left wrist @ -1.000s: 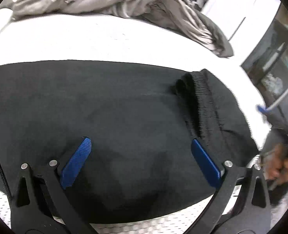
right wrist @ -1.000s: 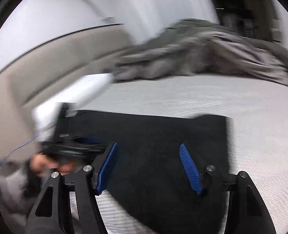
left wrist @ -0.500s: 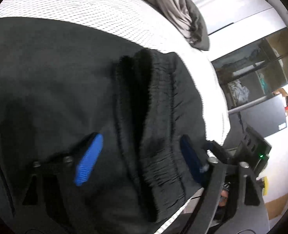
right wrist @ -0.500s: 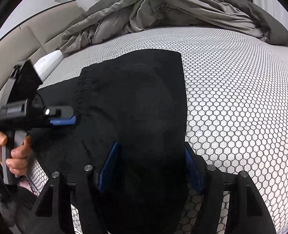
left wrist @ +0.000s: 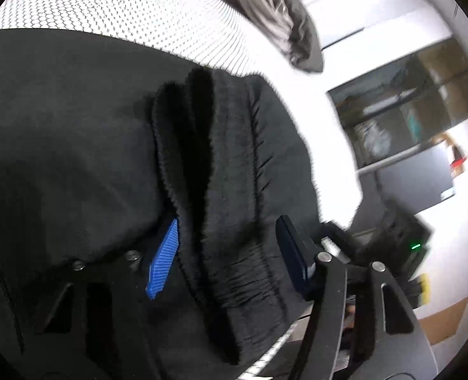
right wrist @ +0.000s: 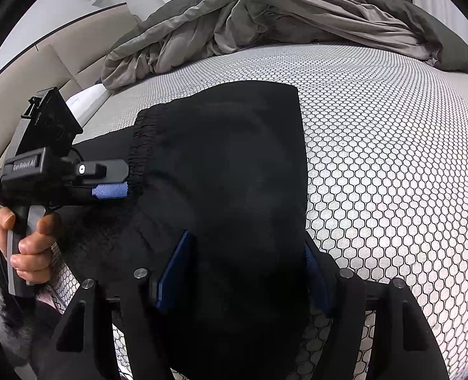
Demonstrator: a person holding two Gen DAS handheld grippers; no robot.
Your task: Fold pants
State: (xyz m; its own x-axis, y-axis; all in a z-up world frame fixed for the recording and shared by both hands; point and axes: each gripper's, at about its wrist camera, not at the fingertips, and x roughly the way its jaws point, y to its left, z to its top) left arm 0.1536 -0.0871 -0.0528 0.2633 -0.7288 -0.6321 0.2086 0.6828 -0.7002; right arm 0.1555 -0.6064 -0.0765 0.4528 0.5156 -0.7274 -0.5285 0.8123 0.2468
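Honeycomb-patterned bed carries black pants — both grippers, left gripper and right gripper, gape over cloth; pinch both layers evenly at the waistband before lifting.

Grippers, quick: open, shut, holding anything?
Left gripper: open, jaws straddling the waistband of the black pants, not clamped.
Right gripper: open, jaws either side of the pants' near edge.
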